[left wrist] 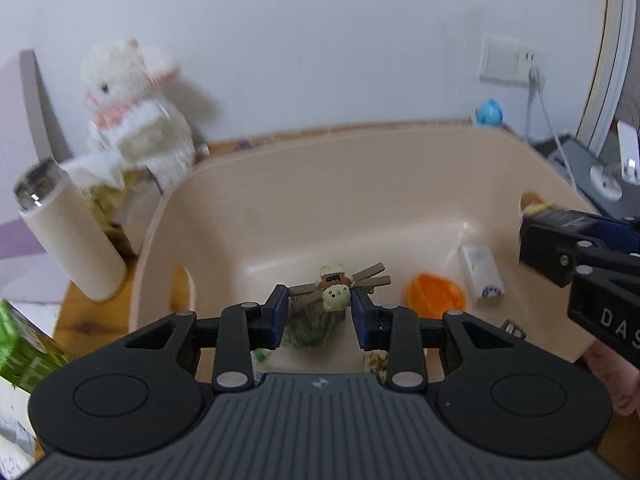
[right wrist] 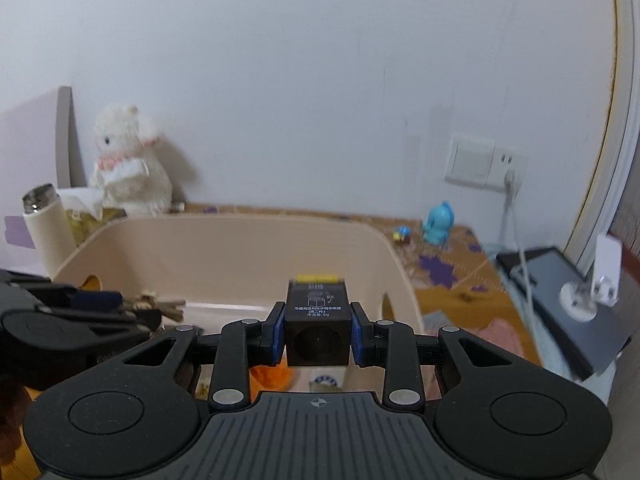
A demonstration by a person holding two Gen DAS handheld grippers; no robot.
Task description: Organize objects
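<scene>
A beige plastic basin (left wrist: 280,184) sits on the wooden table. My left gripper (left wrist: 319,312) hangs over its near side, with a bunch of keys with a small bear charm (left wrist: 335,294) between its blue pads; whether the pads grip it is unclear. In the basin lie an orange object (left wrist: 434,294) and a white tube (left wrist: 482,272). My right gripper (right wrist: 318,330) is shut on a small black box with a yellow end (right wrist: 317,320), held over the basin (right wrist: 240,248). The right gripper shows at the right edge of the left wrist view (left wrist: 532,236).
A white plush rabbit (left wrist: 132,108) and a cream flask with a steel cap (left wrist: 68,232) stand left of the basin. A green pack (left wrist: 24,352) is near left. A blue toy (right wrist: 438,226), a wall socket with cable (right wrist: 508,176) and a dark tablet (right wrist: 560,300) are to the right.
</scene>
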